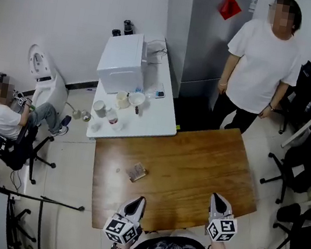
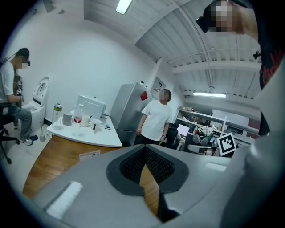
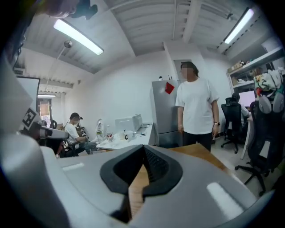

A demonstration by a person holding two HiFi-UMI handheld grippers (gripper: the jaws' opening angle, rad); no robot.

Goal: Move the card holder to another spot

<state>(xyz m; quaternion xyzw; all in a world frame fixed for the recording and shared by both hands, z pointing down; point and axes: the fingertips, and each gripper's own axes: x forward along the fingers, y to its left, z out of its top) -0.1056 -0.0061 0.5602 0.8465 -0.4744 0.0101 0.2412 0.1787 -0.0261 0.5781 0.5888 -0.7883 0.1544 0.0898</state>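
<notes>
The brown rectangular wooden table (image 1: pixel 208 159) lay mostly bare, leaving room for a new spot. At the table's near edge, the grey left gripper (image 1: pixel 139 200) and grey right gripper (image 1: pixel 219 199) hovered clenched on nothing, apparently poised before reaching. The small clear card holder (image 1: pixel 136 172) stood left of the table's middle, untouched, apart from both.

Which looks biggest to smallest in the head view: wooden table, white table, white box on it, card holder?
1. wooden table
2. white table, though it lies farther from the camera, so its true size is unsure
3. white box
4. card holder, by far the smallest
</notes>
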